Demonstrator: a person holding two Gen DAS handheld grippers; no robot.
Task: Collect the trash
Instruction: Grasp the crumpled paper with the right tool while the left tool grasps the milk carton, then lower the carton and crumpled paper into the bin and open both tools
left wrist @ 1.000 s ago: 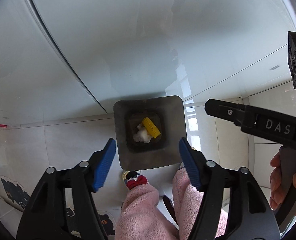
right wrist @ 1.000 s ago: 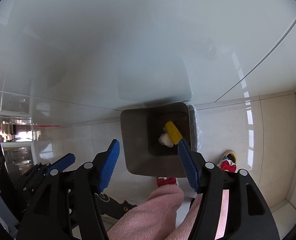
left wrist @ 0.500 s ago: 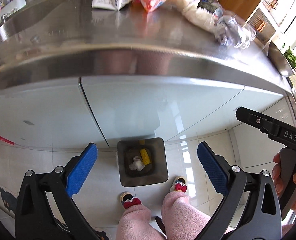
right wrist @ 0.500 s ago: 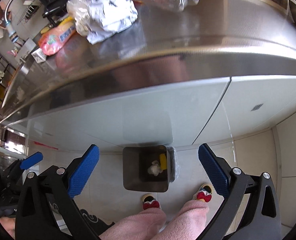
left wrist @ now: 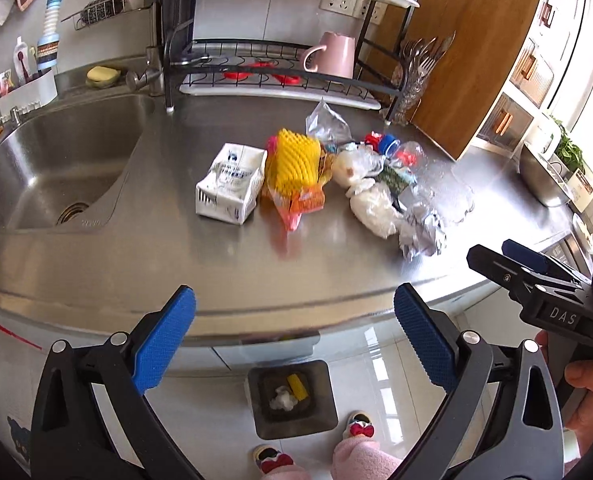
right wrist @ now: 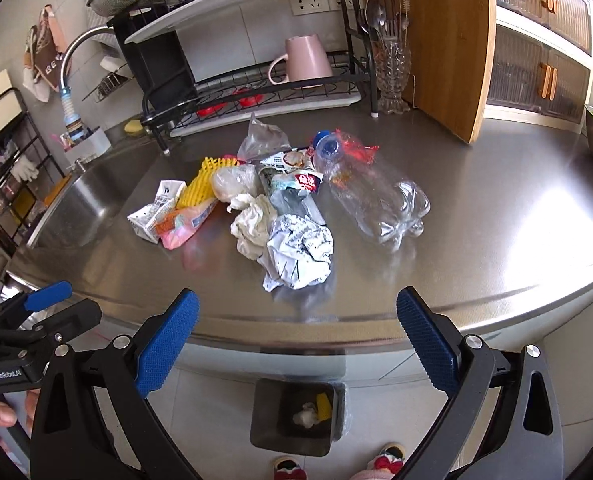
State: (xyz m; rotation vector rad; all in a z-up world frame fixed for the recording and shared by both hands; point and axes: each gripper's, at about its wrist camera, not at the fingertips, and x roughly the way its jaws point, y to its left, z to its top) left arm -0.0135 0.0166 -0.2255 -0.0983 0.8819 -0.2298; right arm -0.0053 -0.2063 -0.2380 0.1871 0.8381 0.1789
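A pile of trash lies on the steel counter: a white carton, yellow foam net, orange wrapper, white tissue, crumpled foil paper and a clear plastic bottle. A grey bin stands on the floor below the counter edge, holding a yellow piece and white tissue; it also shows in the right wrist view. My left gripper and right gripper are both open and empty, held above the counter's front edge.
A sink is at the left. A dish rack with a pink mug stands at the back. A glass cutlery holder and wooden board are at the back right. My feet are beside the bin.
Both grippers have risen from low over the bin to above the counter edge and opened wide. The trash pile has come into view.
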